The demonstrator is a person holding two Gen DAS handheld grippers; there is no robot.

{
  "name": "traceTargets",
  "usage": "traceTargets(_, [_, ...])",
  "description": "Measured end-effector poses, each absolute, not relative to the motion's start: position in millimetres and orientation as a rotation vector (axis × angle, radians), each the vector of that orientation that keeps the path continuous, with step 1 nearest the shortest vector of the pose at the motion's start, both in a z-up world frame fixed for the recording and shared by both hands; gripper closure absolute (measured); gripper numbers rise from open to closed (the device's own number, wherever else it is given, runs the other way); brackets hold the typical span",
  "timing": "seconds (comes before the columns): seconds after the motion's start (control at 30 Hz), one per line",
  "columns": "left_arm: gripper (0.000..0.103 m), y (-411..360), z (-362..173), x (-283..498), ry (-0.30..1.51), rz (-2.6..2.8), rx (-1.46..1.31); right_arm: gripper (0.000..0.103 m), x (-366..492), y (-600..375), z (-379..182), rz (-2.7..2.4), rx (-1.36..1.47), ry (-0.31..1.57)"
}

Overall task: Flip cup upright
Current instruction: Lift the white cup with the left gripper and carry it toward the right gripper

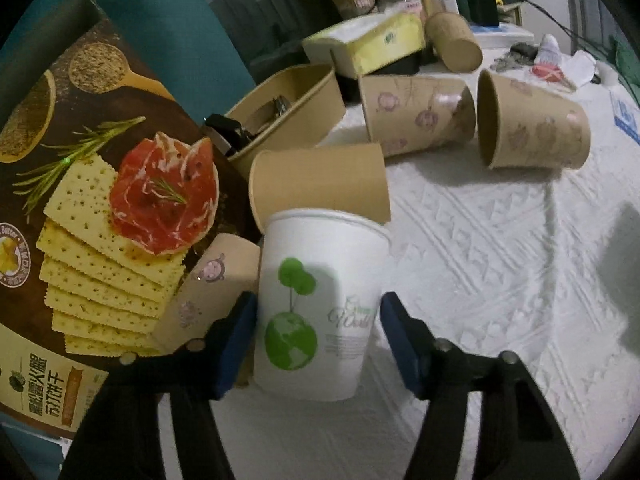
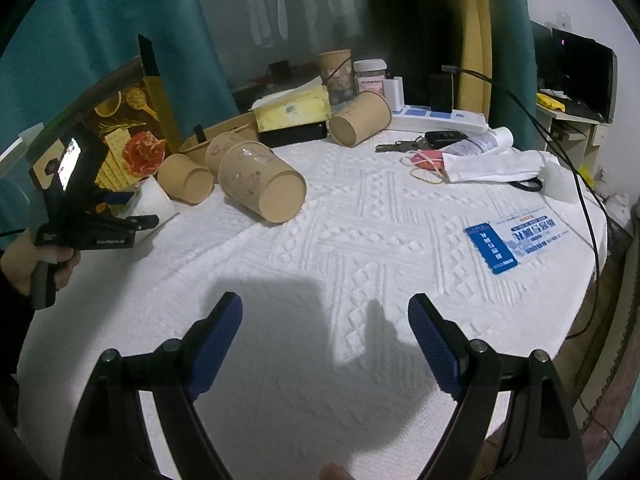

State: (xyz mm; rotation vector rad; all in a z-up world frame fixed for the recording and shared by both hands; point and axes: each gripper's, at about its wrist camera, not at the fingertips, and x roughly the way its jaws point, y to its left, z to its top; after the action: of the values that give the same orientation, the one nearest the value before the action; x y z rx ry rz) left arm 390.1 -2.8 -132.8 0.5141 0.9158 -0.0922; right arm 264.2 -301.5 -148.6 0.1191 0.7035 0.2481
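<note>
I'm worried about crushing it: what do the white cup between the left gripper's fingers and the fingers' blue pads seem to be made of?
The white cup looks like thin paper with a smooth, faintly glossy coat: rolled rim, flat green print, soft sheen. The blue pads of the left gripper look like ribbed rubber or soft plastic, matte; the ridges show clearer on the right gripper. Which, I cannot tell.

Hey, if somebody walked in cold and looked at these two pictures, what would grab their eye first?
Probably the white cup with the green globe print, sitting between the blue pads of the left gripper near the table's left edge. Next, the brown paper cups lying on their sides across the white textured tablecloth. The cracker box with its red ham picture stands just left of the cups, while the right gripper is open over bare cloth.
</note>
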Motion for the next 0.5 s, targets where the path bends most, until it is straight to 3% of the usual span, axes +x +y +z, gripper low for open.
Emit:
traceTargets(0.27, [0.043,-1.9,-110.2,364.1,0.916,-0.105,0.445,0.020,237.7,-305.7,-135.0,0.253,0.126,0.661])
traceTargets(0.5, [0.043,-14.0,-63.9,272.9,0.835,-0.093,0.267,0.020,194.7,-307.5,-125.5,0.278,0.140,0.628])
